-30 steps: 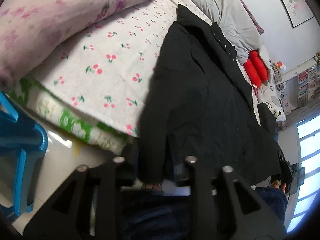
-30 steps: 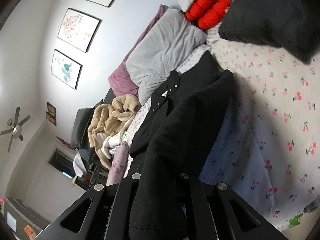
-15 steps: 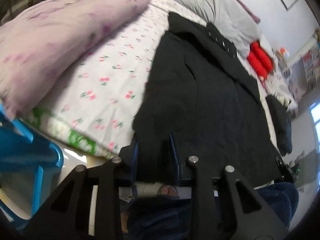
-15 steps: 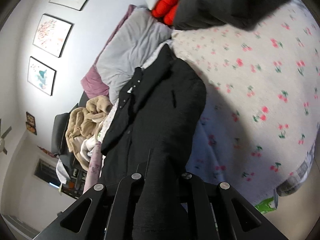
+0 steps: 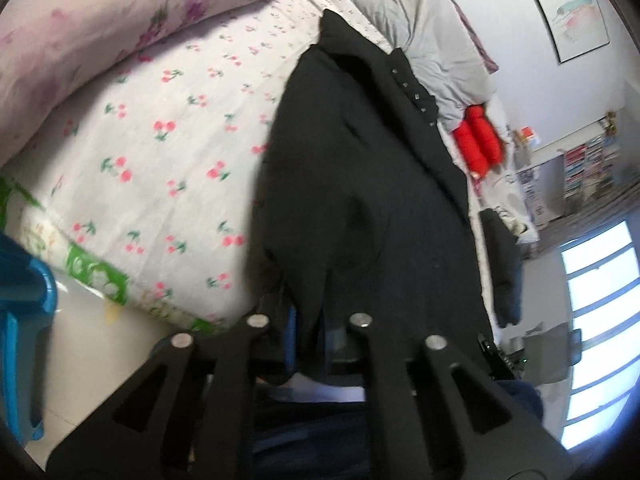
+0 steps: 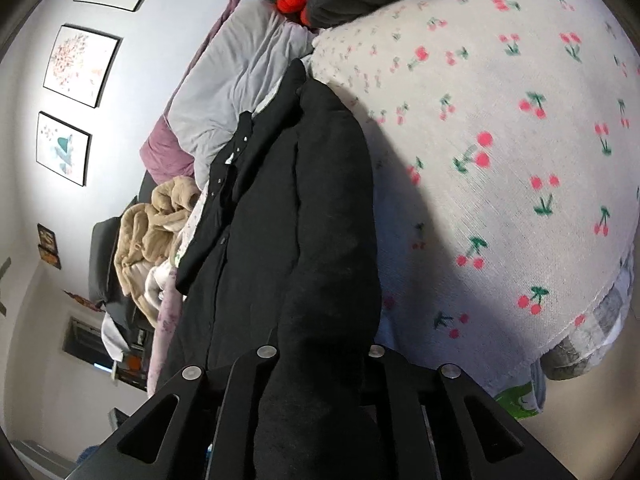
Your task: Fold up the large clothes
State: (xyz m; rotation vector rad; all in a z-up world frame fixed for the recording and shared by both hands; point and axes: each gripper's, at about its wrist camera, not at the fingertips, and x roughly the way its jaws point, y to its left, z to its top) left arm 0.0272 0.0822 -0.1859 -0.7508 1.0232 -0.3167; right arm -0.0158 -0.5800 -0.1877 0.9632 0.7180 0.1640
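A: Left gripper (image 5: pixel 308 332)?
B: Jaws narrow, clamped on the hem of the black coat (image 5: pixel 368 208) at the near edge of the bed. Blue pads on the inner faces, cloth pinched between them.

A: Right gripper (image 6: pixel 320 354)?
B: Jaws closed on a thick bunch of the same black coat (image 6: pixel 296 216); the fabric fills the gap and spills over the fingers toward the camera.

A: Where's the coat?
B: Stretched lengthwise on the cherry-print sheet (image 5: pixel 168 152), from the near edge toward the far pillows. Its near end hangs over the bed edge into both grippers. The snap row runs along the far part.

A: What's around it, near to far?
B: Left view: blue plastic stool (image 5: pixel 20 304) on the floor at the near left, green-patterned mattress edge (image 5: pixel 96 276) under the sheet, purple floral duvet (image 5: pixel 120 20) along the left side. Further back, grey pillow (image 5: pixel 432 44) at the far end, red plush (image 5: pixel 480 148) beside it, dark garment (image 5: pixel 504 268) at the right edge. Right view: beige fleece pile (image 6: pixel 156 232) at the far left corner.

A: Any readable text, brands?
B: None. Framed prints (image 6: pixel 80 64) on the wall, too small for writing. Bookshelf (image 5: pixel 588 172) spines are blurred, and I see no label on the coat.
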